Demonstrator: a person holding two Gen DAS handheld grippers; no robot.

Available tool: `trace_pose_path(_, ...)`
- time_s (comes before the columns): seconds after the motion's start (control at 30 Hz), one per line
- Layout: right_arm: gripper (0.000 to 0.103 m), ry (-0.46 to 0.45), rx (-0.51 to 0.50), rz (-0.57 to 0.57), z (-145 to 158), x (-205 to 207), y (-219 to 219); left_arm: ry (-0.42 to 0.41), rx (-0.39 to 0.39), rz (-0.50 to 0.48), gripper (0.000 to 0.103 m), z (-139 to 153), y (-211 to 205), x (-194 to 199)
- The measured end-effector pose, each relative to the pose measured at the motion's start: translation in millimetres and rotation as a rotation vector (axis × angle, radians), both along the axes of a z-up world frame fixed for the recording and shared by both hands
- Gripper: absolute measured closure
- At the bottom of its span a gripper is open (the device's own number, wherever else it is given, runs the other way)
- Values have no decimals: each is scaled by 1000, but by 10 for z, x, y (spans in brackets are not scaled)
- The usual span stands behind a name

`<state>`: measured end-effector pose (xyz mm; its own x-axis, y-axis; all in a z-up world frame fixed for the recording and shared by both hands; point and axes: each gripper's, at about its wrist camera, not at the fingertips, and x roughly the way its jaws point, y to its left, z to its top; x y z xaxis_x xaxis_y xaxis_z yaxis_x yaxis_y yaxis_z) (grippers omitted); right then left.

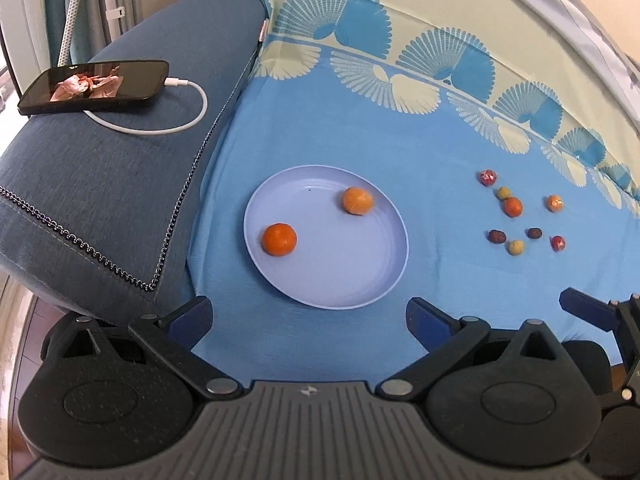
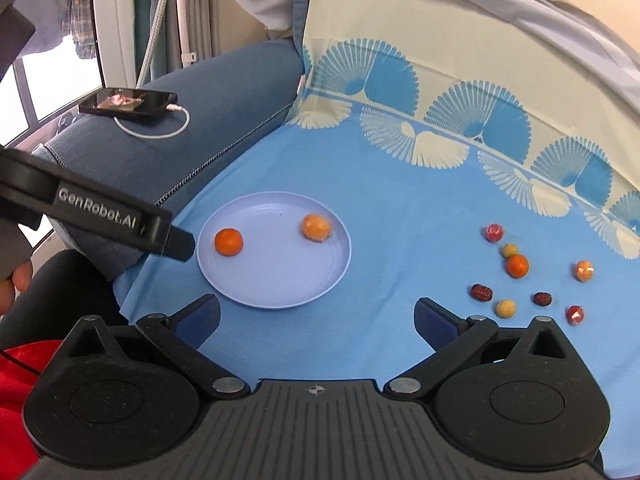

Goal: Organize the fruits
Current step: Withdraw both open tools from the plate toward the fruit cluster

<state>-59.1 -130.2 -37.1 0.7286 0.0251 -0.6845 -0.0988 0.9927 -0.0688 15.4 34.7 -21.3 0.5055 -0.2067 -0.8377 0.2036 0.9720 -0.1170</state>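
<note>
A lavender plate [image 1: 340, 280] [image 2: 280, 284] lies on the blue cloth and holds two oranges [image 1: 279, 239] [image 1: 357, 200], also in the right wrist view [image 2: 229, 241] [image 2: 316, 228]. To its right several small fruits lie loose: a small orange [image 1: 513, 206] [image 2: 517, 266], red dates [image 1: 497, 236] [image 2: 481, 292], yellowish balls [image 1: 516, 247] [image 2: 505, 308] and wrapped pieces [image 1: 488, 177] [image 2: 494, 232]. My left gripper [image 1: 308, 320] is open and empty, just short of the plate's near rim. My right gripper [image 2: 316, 320] is open and empty, between the plate and the loose fruits.
A blue cushion [image 1: 100, 184] lies to the left with a phone [image 1: 94, 86] and white cable on it. The left gripper's finger [image 2: 120, 224] reaches in at the left of the right wrist view. The cloth's fan-patterned border [image 1: 400, 64] runs along the back.
</note>
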Motion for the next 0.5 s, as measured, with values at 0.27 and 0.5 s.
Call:
trace_pose_path(0.27,1,-20,15,-15,37,-88,-41,-31,8,-24,0,82,-77,-93)
trace_pose_path(0.5,1,-17,34,-31,31,-95,-70,-30,12,-25,0,88,-90,-105)
